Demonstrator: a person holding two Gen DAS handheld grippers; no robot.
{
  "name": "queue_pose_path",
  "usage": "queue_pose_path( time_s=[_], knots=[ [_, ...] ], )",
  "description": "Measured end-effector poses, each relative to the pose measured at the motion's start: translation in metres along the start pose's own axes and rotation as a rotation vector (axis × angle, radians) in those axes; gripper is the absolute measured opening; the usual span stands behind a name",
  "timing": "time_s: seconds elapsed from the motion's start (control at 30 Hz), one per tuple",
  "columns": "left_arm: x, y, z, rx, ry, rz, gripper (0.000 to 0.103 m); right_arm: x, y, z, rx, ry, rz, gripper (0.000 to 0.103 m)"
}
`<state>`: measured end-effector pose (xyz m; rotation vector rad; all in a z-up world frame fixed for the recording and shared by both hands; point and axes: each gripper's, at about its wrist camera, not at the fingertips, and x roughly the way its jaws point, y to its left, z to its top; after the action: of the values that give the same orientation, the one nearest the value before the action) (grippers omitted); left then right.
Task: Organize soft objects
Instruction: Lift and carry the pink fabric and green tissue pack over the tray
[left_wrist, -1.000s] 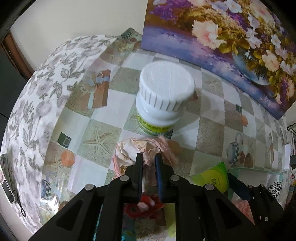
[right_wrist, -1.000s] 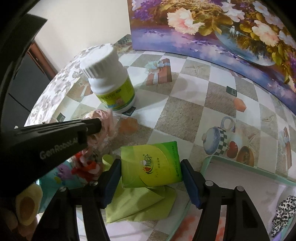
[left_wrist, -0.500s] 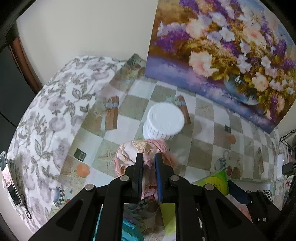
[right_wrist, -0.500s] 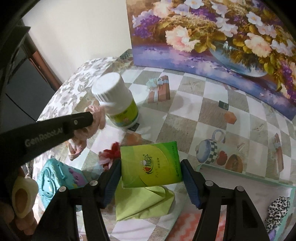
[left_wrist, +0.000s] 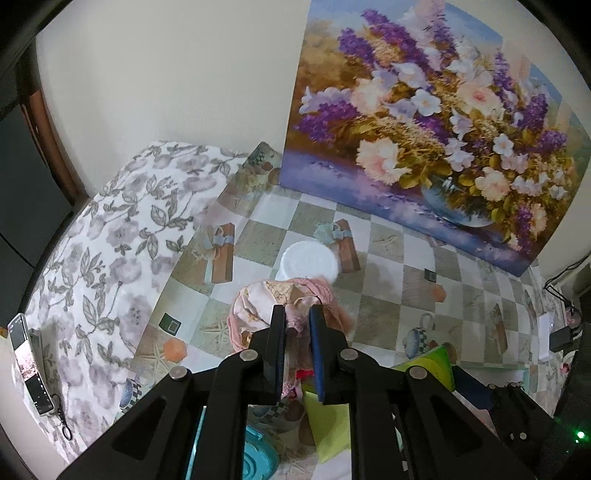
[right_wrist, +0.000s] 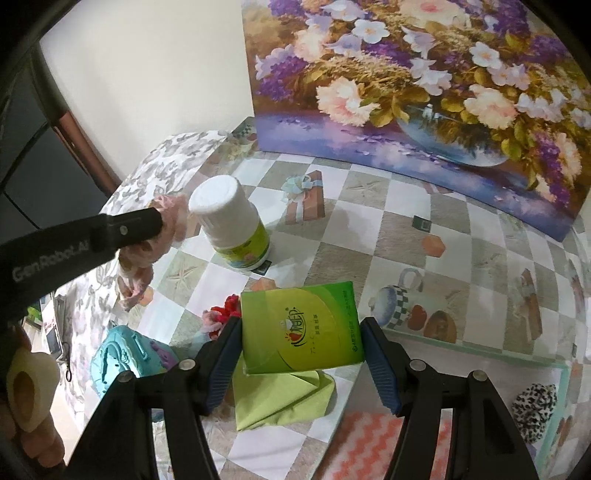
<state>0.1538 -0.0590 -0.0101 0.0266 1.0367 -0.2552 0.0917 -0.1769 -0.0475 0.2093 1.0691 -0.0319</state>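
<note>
Behind the checked, picture-printed worktop (left_wrist: 388, 295) we see a large floral canvas painting (left_wrist: 436, 122) leaning against the pale wall. From the left wrist, our left tongs (left_wrist: 297, 314) are nearly closed, pinching a crumpled pink fabric piece (left_wrist: 258, 306) held above the worktop. At 12 o'clock of it a white-capped plastic bottle (left_wrist: 308, 258) stands upright.

From the right wrist, our right tongs (right_wrist: 301, 328) are spread wide and clamp a flat green tissue packet (right_wrist: 301, 328) between their blue pads (right_wrist: 380, 365). Under it, at 6 o'clock, lies a lime-green folded cloth (right_wrist: 284, 398). A red-and-pink fuzzy scrunchie (right_wrist: 221, 314) lies at 9 o'clock of the packet, and a leopard-print scrunchie (right_wrist: 533, 410) sits at 4 o'clock in a pale-green tray (right_wrist: 480, 349).
</note>
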Motion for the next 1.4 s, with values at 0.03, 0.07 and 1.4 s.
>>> queue_pose_path(
  time_s=[0.03, 0.07, 1.4],
  knots=[
    [-0.003, -0.001, 0.0, 0.004, -0.002, -0.001, 0.013, -0.003, -0.001, 0.0, 0.005, 0.001, -0.003, 0.067],
    [-0.007, -0.003, -0.001, 0.007, -0.005, -0.002, 0.013, -0.005, -0.003, -0.001, 0.014, 0.004, -0.004, 0.067],
    [-0.028, -0.121, -0.158, 0.276, 0.274, -0.248, 0.013, -0.108, -0.133, -0.132, 0.453, 0.031, -0.21, 0.067]
  ],
)
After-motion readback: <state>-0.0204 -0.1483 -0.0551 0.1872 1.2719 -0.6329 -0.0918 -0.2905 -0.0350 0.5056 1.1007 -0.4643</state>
